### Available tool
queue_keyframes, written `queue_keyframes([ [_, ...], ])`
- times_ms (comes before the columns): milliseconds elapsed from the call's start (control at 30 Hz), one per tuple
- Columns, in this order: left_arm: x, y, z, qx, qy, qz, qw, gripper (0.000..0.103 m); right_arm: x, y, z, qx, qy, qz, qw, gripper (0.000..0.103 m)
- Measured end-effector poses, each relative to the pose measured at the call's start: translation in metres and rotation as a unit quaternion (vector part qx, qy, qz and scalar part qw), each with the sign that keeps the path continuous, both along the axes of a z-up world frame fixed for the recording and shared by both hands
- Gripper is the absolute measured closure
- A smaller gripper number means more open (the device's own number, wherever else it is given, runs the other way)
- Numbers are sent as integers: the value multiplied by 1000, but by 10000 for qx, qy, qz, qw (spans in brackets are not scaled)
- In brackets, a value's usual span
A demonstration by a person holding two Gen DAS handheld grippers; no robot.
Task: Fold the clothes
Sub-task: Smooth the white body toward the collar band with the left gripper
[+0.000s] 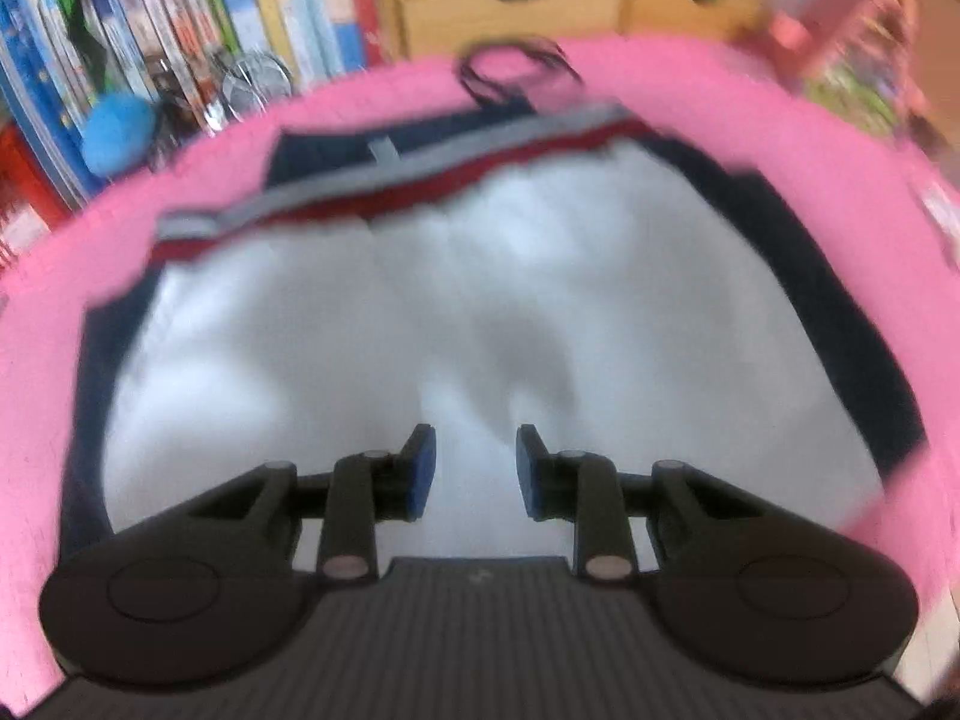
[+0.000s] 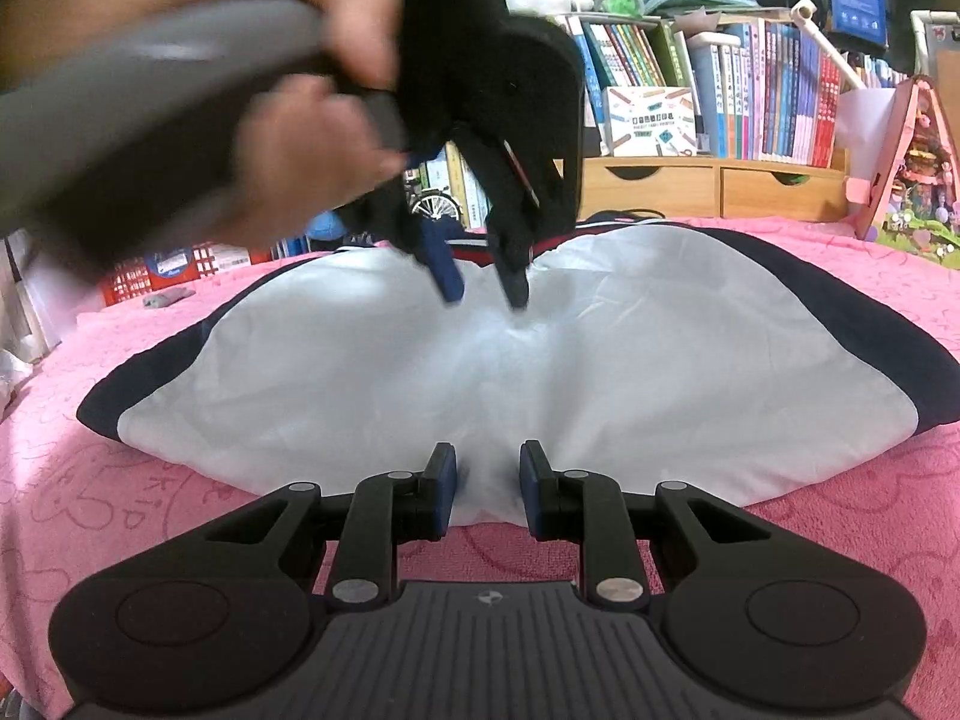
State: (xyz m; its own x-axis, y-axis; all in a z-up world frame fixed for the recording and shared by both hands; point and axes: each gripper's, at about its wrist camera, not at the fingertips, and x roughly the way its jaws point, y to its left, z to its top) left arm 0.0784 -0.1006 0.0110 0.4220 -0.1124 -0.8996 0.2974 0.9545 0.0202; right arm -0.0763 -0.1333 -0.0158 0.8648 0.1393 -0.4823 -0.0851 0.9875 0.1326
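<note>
We are mid-fold on a white garment point(image 2: 420, 372) with navy side panels, lying flat across the middle of the pink blanket point(image 2: 90, 510), its striped waistband point(image 1: 384, 177) toward the far edge.

The right gripper point(image 2: 487, 498) sits at the garment's near hem. Its jaws stand narrowly apart with white fabric between them; we cannot tell whether the pads pinch it.

The left gripper point(image 2: 486, 285), carried by a hand point(image 2: 300, 120), hovers over the garment's centre near the waistband. Its jaws are slightly apart and empty.

Next move, in our judgement: secure the hem, then carry it toward the waistband without dragging the lower layer.
</note>
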Motion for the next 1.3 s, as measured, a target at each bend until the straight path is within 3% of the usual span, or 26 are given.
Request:
queue_keyframes([
  [167, -13, -4, -18, 122, 328, 3, 9994, 73, 0, -1, 0, 6, -5, 0, 10000, 79],
  [333, 6, 4, -19, -96, 207, 323, 9992, 71, 0, -2, 0, 30, -4, 7, 10000, 79],
  [567, 68, 8, -21, -228, -346, 525, 9978, 73, -2, -1, 0, 18, -15, -8, 10000, 79],
  [833, 135, 19, -27, -388, -587, 977, 9927, 75, -2, 3, 1, -75, -14, -26, 10000, 79],
  [1033, 112, 13, -25, -128, -718, 818, 9940, 77, -1, 4, 2, -102, -28, -34, 9999, 79],
  [1200, 54, 15, -10, -199, -594, 206, 9978, 77, -2, 3, 2, -76, -37, -37, 10000, 79],
  [1300, 21, 16, -7, -176, -316, -59, 9993, 77, -3, 3, 2, -54, -38, -40, 10000, 79],
])
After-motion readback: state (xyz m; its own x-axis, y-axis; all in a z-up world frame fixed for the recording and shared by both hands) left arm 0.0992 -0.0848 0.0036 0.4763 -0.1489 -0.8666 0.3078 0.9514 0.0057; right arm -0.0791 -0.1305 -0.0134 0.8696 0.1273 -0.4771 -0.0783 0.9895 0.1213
